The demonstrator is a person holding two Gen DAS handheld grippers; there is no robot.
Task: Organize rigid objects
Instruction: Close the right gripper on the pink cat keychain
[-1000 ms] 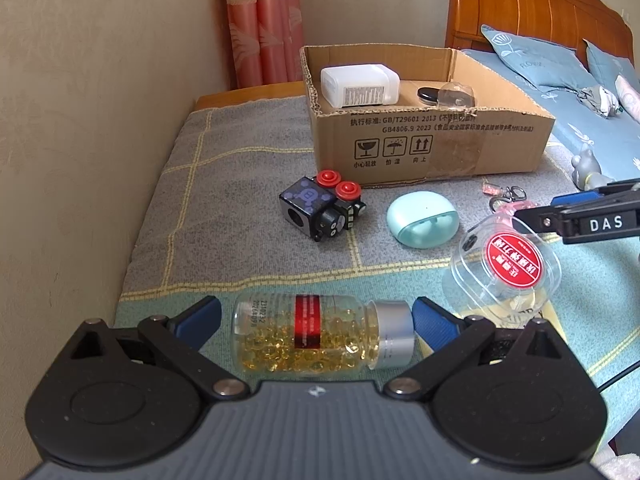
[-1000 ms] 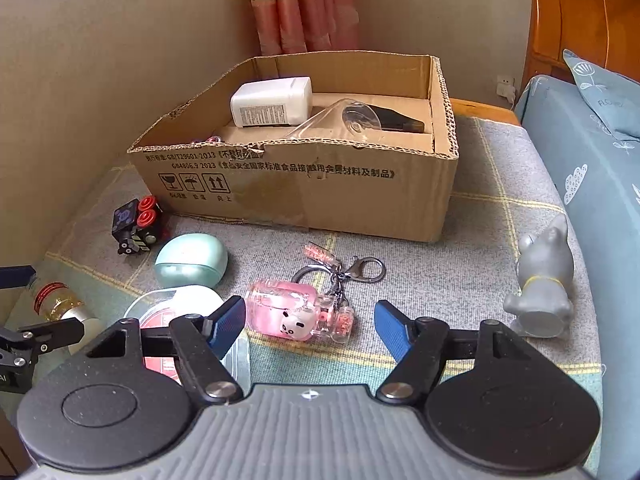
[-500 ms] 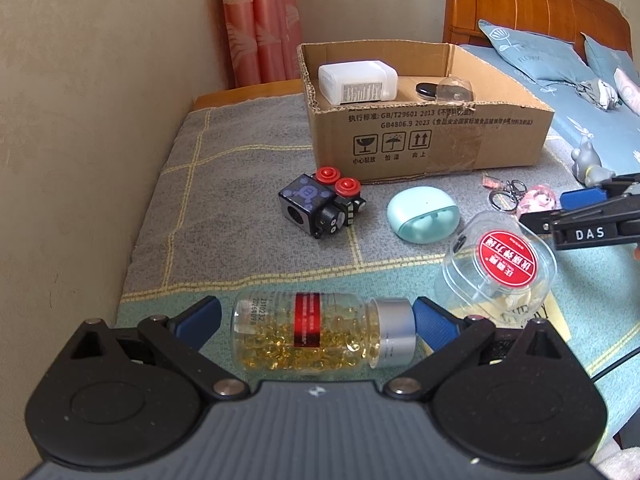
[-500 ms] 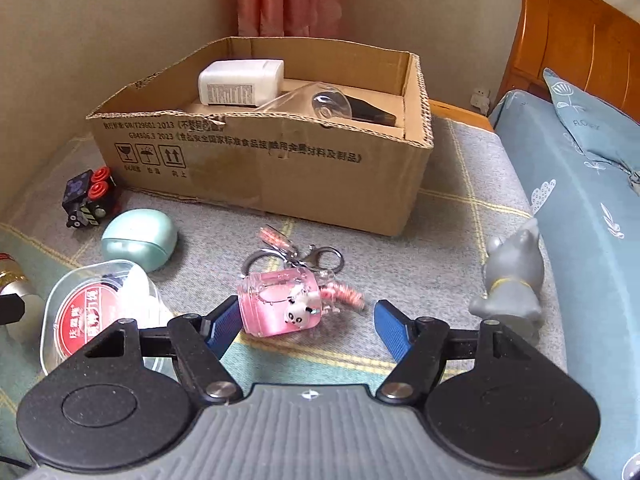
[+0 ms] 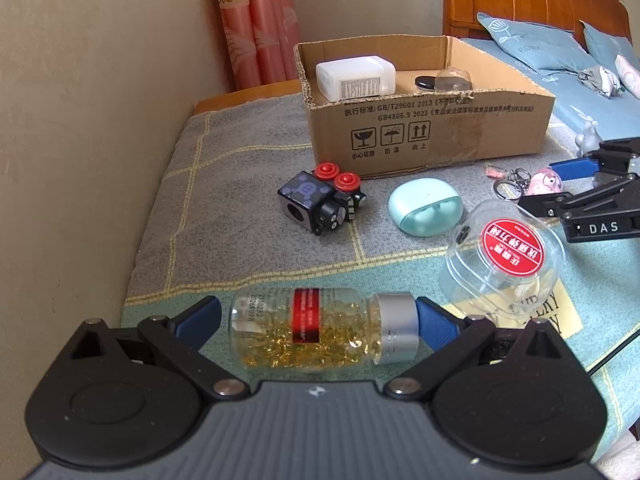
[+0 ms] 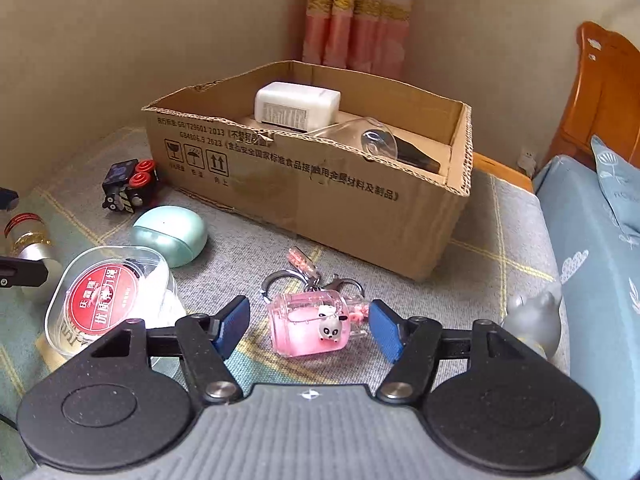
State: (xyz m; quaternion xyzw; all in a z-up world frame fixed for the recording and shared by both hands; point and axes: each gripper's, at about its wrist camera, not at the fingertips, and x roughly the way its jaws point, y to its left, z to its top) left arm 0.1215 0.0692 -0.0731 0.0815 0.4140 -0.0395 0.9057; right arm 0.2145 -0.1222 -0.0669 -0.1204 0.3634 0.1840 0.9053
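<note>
The right gripper point(image 6: 306, 330) is closing around the pink keychain point(image 6: 312, 330) at lower centre of its view; the blue pads stand just off each side, not yet pressing. The charm is rounded and glossy, so I judge it could squirt forward out of the pads, and its ring and clasp point(image 6: 344, 284) trail toward the box point(image 6: 360, 216) and may snag the blanket on the lift.

The left gripper point(image 5: 318, 318) straddles the pill bottle point(image 5: 316, 330) at lower centre of its view, the right pad at the silver cap, the left pad just short of the base: jaws apart, no clamp. Gripped end to end, the bottle could pivot or roll loose.

The clear case point(image 5: 506, 256), right of the bottle, sits near both grippers and could get knocked.

Readable: the box shows "GB/T29601 2013", "GB4806.9 2023" and handling icons captioned in Chinese; the right gripper's side reads "DAS" at the left view's right edge; the bottle shows "2310232"; the case's red sticker is Chinese, too small to read surely
</note>
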